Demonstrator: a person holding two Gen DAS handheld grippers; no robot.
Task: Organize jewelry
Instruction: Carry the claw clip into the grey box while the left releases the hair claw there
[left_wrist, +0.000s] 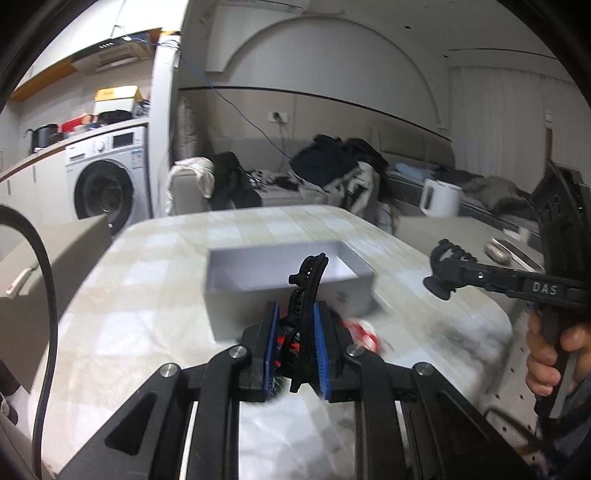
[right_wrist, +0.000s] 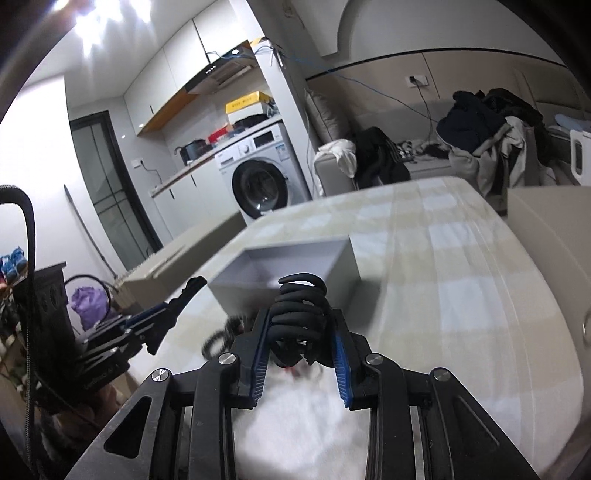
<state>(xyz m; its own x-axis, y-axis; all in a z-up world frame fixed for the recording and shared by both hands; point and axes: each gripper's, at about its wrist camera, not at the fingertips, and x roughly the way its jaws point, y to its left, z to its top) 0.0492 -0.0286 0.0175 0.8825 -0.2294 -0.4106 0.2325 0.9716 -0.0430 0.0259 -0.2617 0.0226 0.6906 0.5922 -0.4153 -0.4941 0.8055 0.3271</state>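
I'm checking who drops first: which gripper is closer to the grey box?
Left. The left gripper, holding a black hair clip, sits right before the grey box; the right gripper, holding a black claw clip, is off to its side.

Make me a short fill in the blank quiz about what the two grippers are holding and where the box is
1. The left gripper is shut on a black hair ____.
2. The right gripper grips a black claw clip, so both grippers are ____.
3. The grey box beyond both grippers has no ____, so its inside shows.
4. The box stands on a checked ____.

Missing words: clip; shut; lid; tablecloth
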